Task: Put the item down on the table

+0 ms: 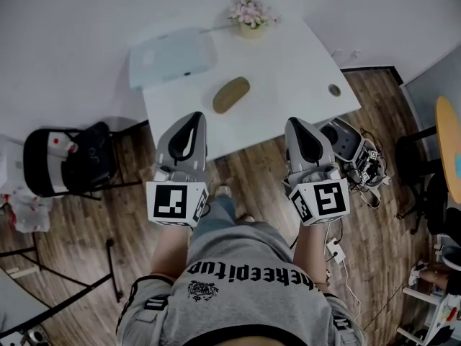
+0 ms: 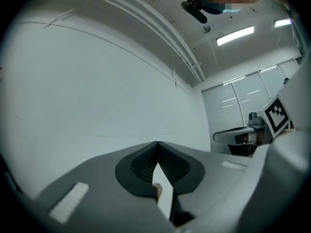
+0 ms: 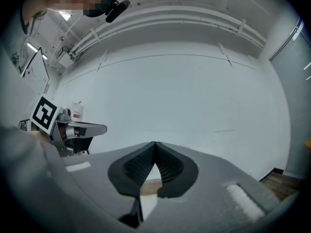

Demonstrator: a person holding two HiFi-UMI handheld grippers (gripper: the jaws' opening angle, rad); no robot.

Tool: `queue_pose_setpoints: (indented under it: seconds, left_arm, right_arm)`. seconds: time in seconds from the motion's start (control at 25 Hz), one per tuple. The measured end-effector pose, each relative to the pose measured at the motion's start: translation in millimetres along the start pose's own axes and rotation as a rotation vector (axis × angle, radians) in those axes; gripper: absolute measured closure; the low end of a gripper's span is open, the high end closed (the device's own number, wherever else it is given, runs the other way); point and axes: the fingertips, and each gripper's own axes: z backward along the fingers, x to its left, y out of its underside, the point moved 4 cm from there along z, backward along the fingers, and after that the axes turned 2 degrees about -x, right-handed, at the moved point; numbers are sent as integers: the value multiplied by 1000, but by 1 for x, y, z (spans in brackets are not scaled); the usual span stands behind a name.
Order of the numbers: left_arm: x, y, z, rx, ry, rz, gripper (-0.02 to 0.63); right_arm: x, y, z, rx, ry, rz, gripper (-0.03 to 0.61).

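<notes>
A tan oval item [image 1: 230,94] lies on the white table [image 1: 302,71], near its middle. Both grippers hang in front of the table's near edge, apart from the item. The tip of my left gripper [image 1: 190,122] is just short of that edge; its jaws are shut with nothing between them. My right gripper [image 1: 299,127] is level with it to the right, also shut and empty. In the left gripper view the closed jaws [image 2: 156,145] point at a bare white wall. The right gripper view shows the same: closed jaws [image 3: 154,144] against the wall.
A pale blue-white flat case [image 1: 171,56] and a small pot of pink flowers [image 1: 252,16] stand at the table's far side, with a small round disc [image 1: 334,90] at its right edge. A black chair [image 1: 65,161] stands left; a device with cables [image 1: 354,148] lies on the wooden floor at right.
</notes>
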Motion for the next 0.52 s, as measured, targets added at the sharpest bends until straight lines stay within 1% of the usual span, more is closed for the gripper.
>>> queue_pose_setpoints:
  seconds: [0.52]
  left_arm:
    - [-5,-2,2,-10,0,2,595]
  right_arm:
    - [2,0,0,-6,-23,6,577]
